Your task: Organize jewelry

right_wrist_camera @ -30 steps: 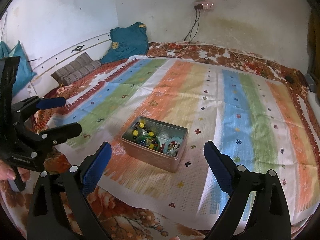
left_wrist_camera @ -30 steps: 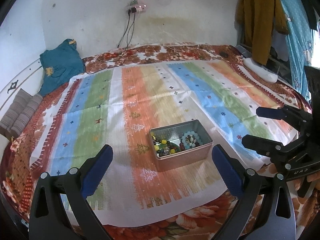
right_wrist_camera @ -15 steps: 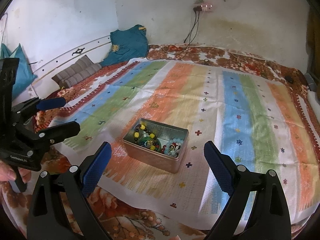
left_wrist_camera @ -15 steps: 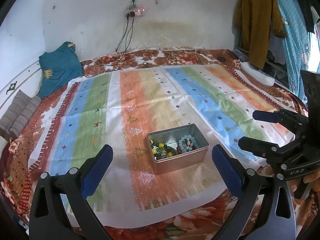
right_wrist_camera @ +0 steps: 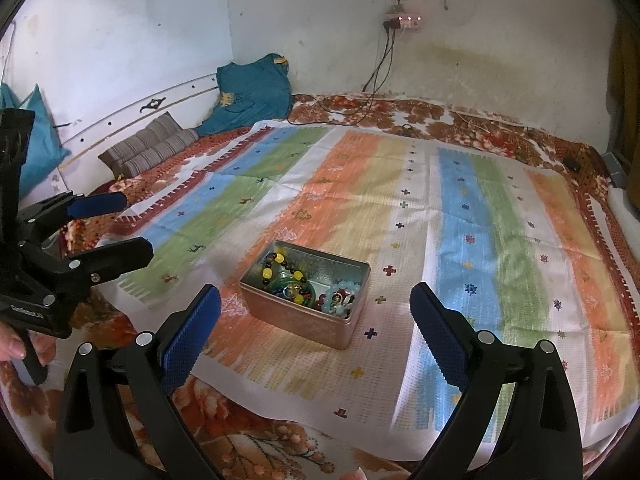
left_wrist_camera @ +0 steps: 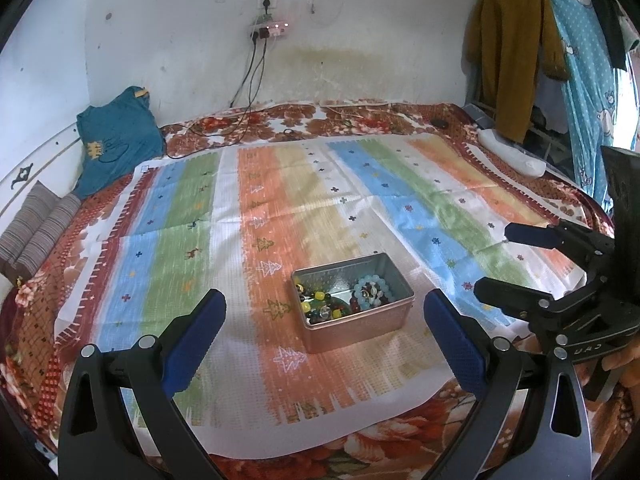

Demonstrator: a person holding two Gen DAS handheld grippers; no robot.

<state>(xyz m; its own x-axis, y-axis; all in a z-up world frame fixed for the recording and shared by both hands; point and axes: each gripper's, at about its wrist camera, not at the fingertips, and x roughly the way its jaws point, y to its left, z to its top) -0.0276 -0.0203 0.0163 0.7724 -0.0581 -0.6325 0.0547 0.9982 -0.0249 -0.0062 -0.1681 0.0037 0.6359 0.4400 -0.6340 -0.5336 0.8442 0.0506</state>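
A rectangular metal tin [left_wrist_camera: 360,330] stands on the striped cloth [left_wrist_camera: 280,200] and holds beaded jewelry: a pale blue bracelet [left_wrist_camera: 374,290] and a yellow and dark bead string [left_wrist_camera: 320,310]. The tin also shows in the right wrist view [right_wrist_camera: 296,320]. My left gripper [left_wrist_camera: 324,336] is open and empty, just short of the tin. My right gripper [right_wrist_camera: 314,330] is open and empty, also short of the tin. Each gripper shows in the other's view, the right one [left_wrist_camera: 520,264] to the tin's right, the left one [right_wrist_camera: 112,228] to its left.
The cloth lies on a floral bedspread [left_wrist_camera: 360,452] against a white wall [left_wrist_camera: 360,20]. A teal garment [left_wrist_camera: 116,140] and striped pillows [left_wrist_camera: 40,232] lie at the left. Charger cables [left_wrist_camera: 248,92] hang from a socket. Clothes [left_wrist_camera: 512,52] hang at the right.
Both grippers have pulled back and risen a little, so the tin sits smaller and lower in each view. Both stay open. The tin has not moved.
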